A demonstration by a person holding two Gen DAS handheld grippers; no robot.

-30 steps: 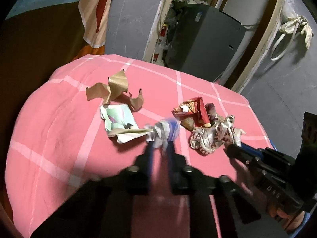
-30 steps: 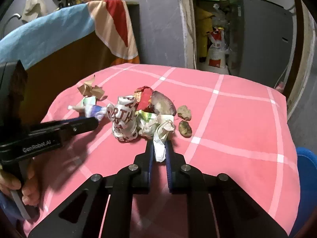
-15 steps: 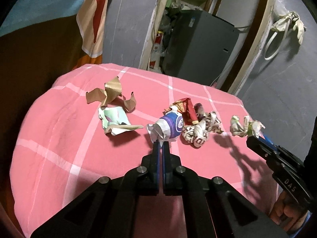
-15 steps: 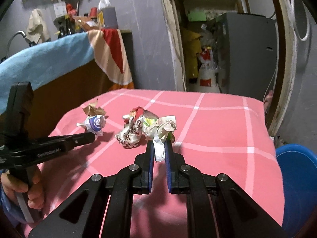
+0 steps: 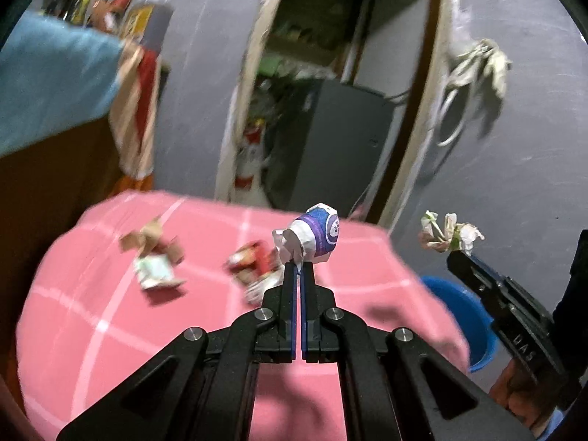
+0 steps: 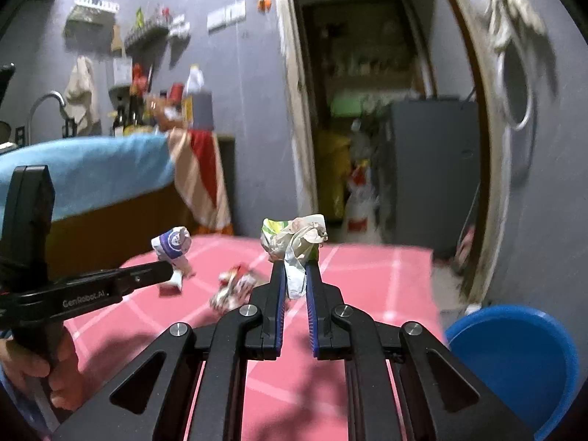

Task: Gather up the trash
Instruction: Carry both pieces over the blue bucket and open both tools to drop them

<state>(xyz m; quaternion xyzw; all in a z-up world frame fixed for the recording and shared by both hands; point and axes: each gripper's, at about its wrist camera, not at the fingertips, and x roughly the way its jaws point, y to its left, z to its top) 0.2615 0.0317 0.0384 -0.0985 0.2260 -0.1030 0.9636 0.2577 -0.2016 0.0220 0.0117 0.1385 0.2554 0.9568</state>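
Observation:
My left gripper (image 5: 297, 265) is shut on a crumpled white and purple wrapper (image 5: 316, 234) and holds it up above the pink checked tablecloth (image 5: 110, 316). My right gripper (image 6: 295, 265) is shut on a crumpled white and green wrapper (image 6: 294, 239), also lifted above the table; this wrapper shows in the left wrist view (image 5: 448, 235) too. A blue bin (image 6: 514, 360) stands on the floor at the table's right side, below and right of my right gripper. More trash lies on the cloth: a red and white pile (image 5: 253, 261), a pale wrapper (image 5: 154, 272) and brown paper (image 5: 147, 235).
A grey cabinet (image 5: 338, 147) stands in the doorway behind the table. A counter with a blue cloth (image 6: 84, 165) is at the left. Gloves and a ring hang on the wall (image 5: 474, 70) at the right.
Both grippers have risen off the table with their wrappers and swung toward the right, so the blue bin now shows in both views.

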